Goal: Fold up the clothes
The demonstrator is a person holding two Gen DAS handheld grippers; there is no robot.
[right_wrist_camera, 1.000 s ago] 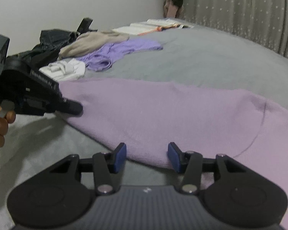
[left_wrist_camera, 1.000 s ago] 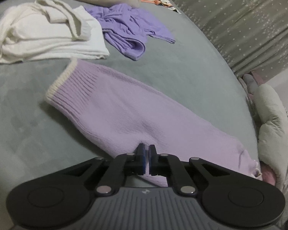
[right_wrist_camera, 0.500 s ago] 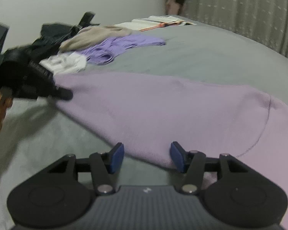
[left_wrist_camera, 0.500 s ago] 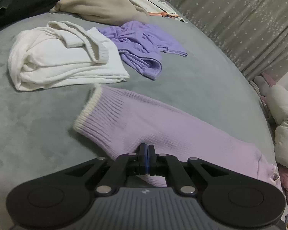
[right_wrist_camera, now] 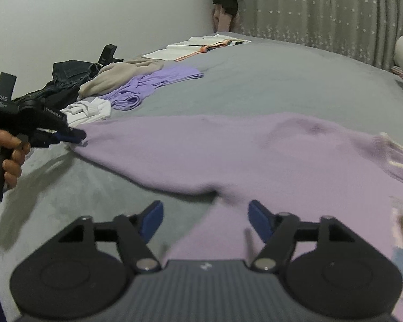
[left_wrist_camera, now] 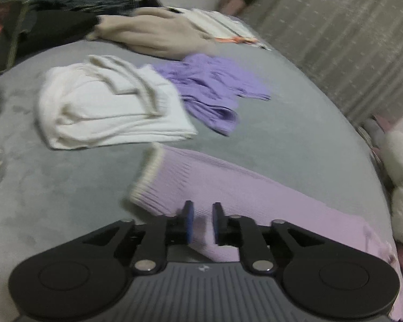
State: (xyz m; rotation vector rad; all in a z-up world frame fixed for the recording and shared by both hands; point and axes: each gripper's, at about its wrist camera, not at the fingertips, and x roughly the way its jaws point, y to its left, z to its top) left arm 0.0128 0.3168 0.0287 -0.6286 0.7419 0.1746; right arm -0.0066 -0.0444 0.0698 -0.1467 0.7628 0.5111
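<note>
A lilac knit sweater lies spread on the grey bed. Its sleeve with a cream cuff stretches out to the left. In the left wrist view my left gripper sits over the sleeve just behind the cuff. Its jaws are opening, and lilac knit shows in the narrow gap without being pinched. The right wrist view shows that same left gripper, held by a hand, at the sleeve's end. My right gripper hovers over the sweater's near edge where sleeve meets body. Its jaws are opening wide and press on nothing.
On the grey bed cover beyond the sleeve lie a folded white garment, a crumpled violet top, a beige garment and dark clothes. An open book lies at the far edge. A starred curtain hangs behind.
The left jaws, shut on the sleeve before, have parted. The right gripper has slid to the right along the sweater's near edge and its jaws have spread wider.
</note>
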